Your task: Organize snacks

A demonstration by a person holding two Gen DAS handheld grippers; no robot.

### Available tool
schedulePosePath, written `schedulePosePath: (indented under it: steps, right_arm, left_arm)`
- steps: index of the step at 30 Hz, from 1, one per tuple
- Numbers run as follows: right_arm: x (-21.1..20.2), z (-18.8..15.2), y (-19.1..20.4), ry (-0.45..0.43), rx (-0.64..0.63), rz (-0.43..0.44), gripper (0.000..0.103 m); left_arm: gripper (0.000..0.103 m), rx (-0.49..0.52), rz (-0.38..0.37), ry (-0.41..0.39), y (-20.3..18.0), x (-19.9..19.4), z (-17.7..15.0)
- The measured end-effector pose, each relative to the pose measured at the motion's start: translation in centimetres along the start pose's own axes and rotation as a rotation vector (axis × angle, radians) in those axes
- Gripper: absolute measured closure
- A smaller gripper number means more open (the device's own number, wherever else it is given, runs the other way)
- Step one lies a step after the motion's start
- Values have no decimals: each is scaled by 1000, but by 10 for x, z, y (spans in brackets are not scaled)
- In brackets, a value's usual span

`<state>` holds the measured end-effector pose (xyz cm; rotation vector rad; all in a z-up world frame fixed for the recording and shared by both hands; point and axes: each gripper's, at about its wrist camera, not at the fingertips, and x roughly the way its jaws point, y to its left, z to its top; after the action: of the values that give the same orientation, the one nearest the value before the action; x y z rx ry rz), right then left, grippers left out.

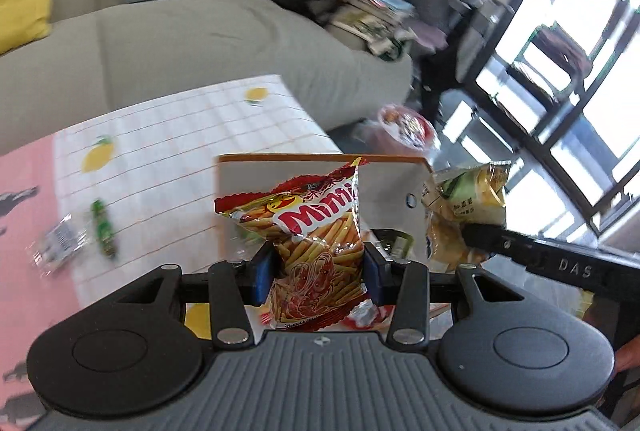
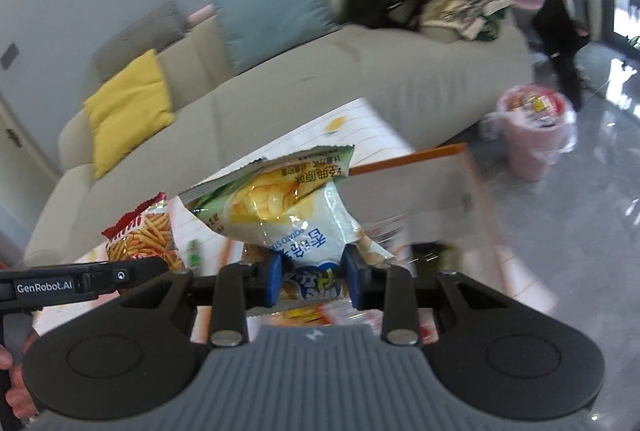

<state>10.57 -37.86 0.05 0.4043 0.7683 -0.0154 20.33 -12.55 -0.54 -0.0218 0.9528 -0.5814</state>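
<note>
My left gripper [image 1: 319,273] is shut on a red Mimi snack bag [image 1: 316,231] of thin sticks, held upright in the air above the table. My right gripper [image 2: 310,277] is shut on a white and green potato-stick bag [image 2: 288,215], also lifted. In the left wrist view that white and green bag [image 1: 464,207] hangs at the right in the other gripper's black fingers [image 1: 492,237]. In the right wrist view the red bag [image 2: 142,231] shows at the left. Behind both bags stands a grey box with an orange rim [image 1: 320,161], seen also in the right wrist view [image 2: 432,183].
A white grid tablecloth with lemons [image 1: 168,151] covers the table; a green packet [image 1: 105,231] and a clear wrapper [image 1: 60,239] lie on it at the left. A beige sofa [image 2: 320,83] with cushions stands behind. A pink lined bin [image 2: 534,129] full of wrappers sits on the glossy floor.
</note>
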Motion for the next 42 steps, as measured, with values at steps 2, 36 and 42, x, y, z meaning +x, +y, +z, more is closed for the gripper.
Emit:
schedulePosePath:
  steps: [2,36,42]
  right_arm:
    - [1,6,-13,15,-8,-28,73]
    - [134,1,-47,513,-161,-229,68]
    - [131,4,-43,503,-166,-242,56]
  left_arm:
    - [53,31,-15,28,-12,19,6]
    - [46,242,136,376,-25,167,-3]
    - [31,253,145,364,-27,161,-1]
